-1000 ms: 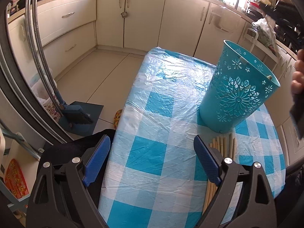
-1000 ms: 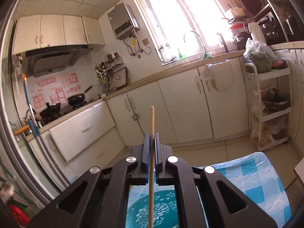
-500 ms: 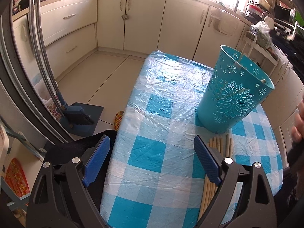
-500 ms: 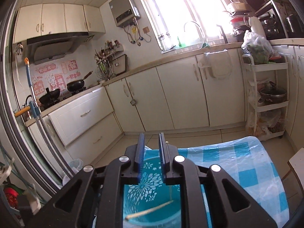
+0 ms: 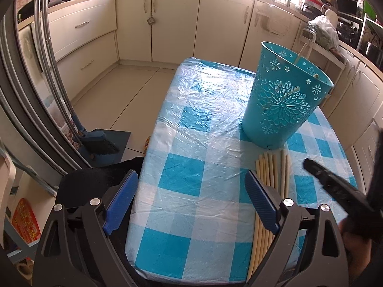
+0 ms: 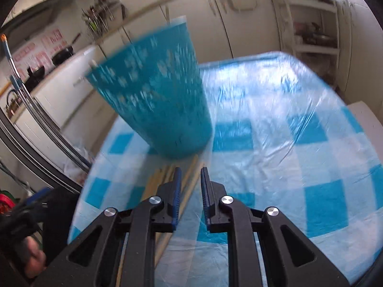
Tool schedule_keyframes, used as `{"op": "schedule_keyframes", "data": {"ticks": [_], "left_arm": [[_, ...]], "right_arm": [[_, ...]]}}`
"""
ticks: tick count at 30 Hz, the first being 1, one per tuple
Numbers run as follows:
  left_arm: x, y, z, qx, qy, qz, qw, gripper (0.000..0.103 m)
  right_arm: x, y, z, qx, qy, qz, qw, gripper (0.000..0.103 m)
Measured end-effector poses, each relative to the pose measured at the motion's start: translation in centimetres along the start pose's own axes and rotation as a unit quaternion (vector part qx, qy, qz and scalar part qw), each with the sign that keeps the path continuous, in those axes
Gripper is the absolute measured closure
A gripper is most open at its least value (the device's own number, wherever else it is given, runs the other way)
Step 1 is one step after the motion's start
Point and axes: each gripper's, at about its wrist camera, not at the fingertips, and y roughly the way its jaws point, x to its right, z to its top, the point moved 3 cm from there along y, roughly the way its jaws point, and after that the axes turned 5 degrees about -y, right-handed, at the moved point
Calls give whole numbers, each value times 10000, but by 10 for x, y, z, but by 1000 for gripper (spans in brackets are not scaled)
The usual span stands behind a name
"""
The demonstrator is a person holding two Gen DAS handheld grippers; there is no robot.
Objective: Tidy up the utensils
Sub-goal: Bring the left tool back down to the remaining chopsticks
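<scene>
Wooden chopstick (image 5: 302, 56) that my right gripper (image 6: 189, 179) pinched a second ago now leans inside the teal basket (image 5: 282, 102), so one more piece is stowed. That gripper has dropped over the remaining chopsticks (image 5: 271, 169) lying on the tabletop (image 5: 191, 143) just in front of the basket, jaws slightly parted and empty. My left gripper (image 5: 191, 191) hovers wide open. Motion blur smears the right view; I cannot count the sticks or see the basket's contents.

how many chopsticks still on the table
About 7 chopsticks lie side by side on the table just in front of the bin. The left gripper hides their near ends, so some may be missed.
</scene>
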Motion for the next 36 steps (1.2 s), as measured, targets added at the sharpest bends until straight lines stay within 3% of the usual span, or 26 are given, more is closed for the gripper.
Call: {"op": "schedule_keyframes", "data": {"ticks": [4, 9, 17, 36], "left_arm": [[-2, 2, -3, -67, -10, 12, 10000, 16], [-1, 8, -5, -161, 5, 2, 9999, 16], [28, 31, -17, -489, 486, -20, 9976, 16], [67, 80, -23, -875, 852, 138, 9924, 16]], "right_arm": [[-10, 21, -5, -284, -219, -195, 9992, 88], [-21, 26, -13, -327, -755, -423, 9957, 88], [-12, 21, -16, -523, -1570, -501, 9849, 92], [15, 11, -16, -492, -997, -86, 9938, 92]]}}
